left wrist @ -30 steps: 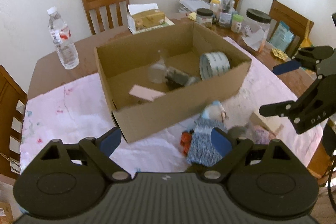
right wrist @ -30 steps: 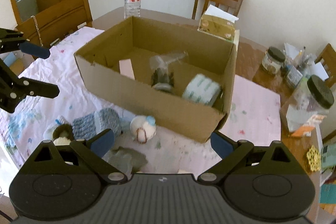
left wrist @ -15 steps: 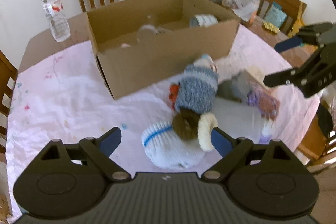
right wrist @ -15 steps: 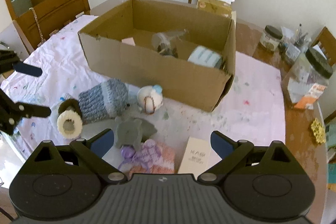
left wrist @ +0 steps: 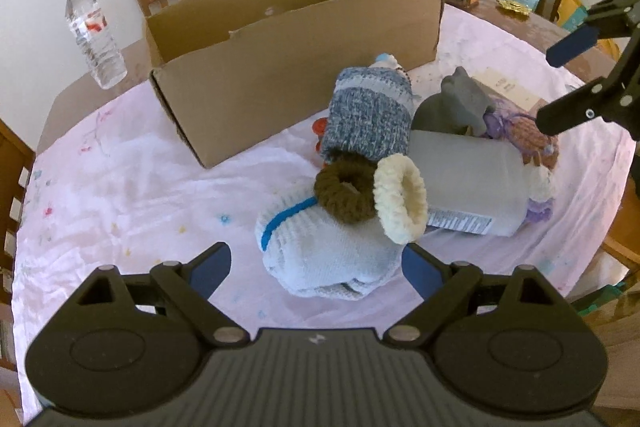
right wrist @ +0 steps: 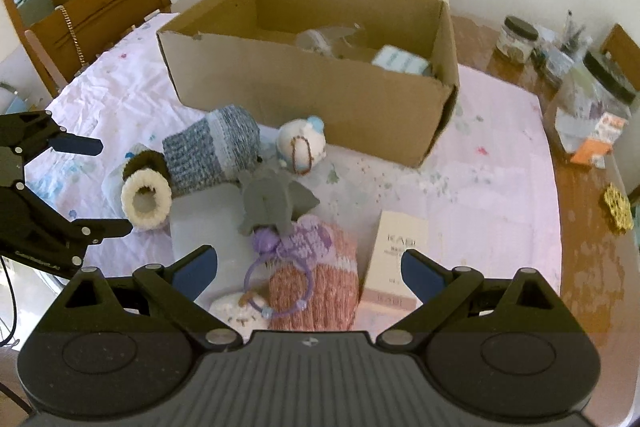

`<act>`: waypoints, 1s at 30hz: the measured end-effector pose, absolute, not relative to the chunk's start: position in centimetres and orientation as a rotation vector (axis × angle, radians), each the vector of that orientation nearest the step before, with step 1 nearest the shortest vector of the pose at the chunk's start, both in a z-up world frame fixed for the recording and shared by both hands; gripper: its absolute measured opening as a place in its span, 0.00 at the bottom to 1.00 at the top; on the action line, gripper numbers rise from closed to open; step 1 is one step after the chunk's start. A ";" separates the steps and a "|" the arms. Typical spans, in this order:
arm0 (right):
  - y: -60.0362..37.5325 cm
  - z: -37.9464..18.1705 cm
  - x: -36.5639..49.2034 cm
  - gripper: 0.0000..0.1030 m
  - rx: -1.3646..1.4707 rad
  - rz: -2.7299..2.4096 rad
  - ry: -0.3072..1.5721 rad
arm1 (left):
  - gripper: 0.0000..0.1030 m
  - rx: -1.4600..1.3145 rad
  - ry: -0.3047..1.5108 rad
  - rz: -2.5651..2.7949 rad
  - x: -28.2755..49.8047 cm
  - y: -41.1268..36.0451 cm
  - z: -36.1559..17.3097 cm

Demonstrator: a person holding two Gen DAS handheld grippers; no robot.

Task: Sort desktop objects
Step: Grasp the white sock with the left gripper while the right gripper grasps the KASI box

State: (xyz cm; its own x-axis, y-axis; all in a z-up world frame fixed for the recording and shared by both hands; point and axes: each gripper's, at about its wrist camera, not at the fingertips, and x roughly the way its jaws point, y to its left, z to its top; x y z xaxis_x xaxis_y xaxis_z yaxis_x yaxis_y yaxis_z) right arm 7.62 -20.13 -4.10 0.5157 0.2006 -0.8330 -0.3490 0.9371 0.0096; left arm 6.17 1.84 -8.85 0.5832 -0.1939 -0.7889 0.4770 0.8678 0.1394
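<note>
On the table, the pink cloth (left wrist: pixel 120 195) lies bare and crumpled along its left side, open room between the left edge and the cardboard box (left wrist: pixel 296 67). The box stands toward the far edge, top open, with a white roll and a clear wrapped thing inside as the right wrist view shows. A water bottle (left wrist: pixel 96 39) stands upright at the far left corner, apart from the box.

The left gripper (left wrist: pixel 316 267) hangs released, jaws spread wide, just above a white sock bundle with a blue stripe (left wrist: pixel 328 247) near the table's near edge. Leaning on that bundle are a brown scrunchie (left wrist: pixel 344 193) and a cream scrunchie (left wrist: pixel 402 203), touching each other. Behind them a blue-grey knitted sock roll (left wrist: pixel 368 119) lies against the box's front wall, a small white plush (right wrist: pixel 302 147) just beside it.

Further right lie a grey soft toy (right wrist: pixel 272 201), a grey flat pack (left wrist: pixel 468 183), a pink-and-lilac knitted piece (right wrist: pixel 316 287) with a purple hair tie (right wrist: pixel 276 287), and a cream carton (right wrist: pixel 396 259) nearest the right.

The right gripper (right wrist: pixel 310 269) is likewise released, jaws wide over the knitted piece. Right of the carton the cloth is bare up to the jars (right wrist: pixel 592 99) at the right edge.
</note>
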 end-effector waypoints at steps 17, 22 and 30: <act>-23.9 -5.4 9.2 0.97 -0.131 0.227 0.994 | 0.80 0.335 0.895 -0.395 7.3 0.5 -10.2; -24.9 -7.0 10.5 0.96 -0.158 0.176 1.024 | 0.80 0.344 0.904 -0.380 7.5 0.1 -10.1; -25.7 -8.8 12.2 0.95 -0.151 0.148 1.046 | 0.81 0.343 0.909 -0.364 7.9 -0.3 -10.3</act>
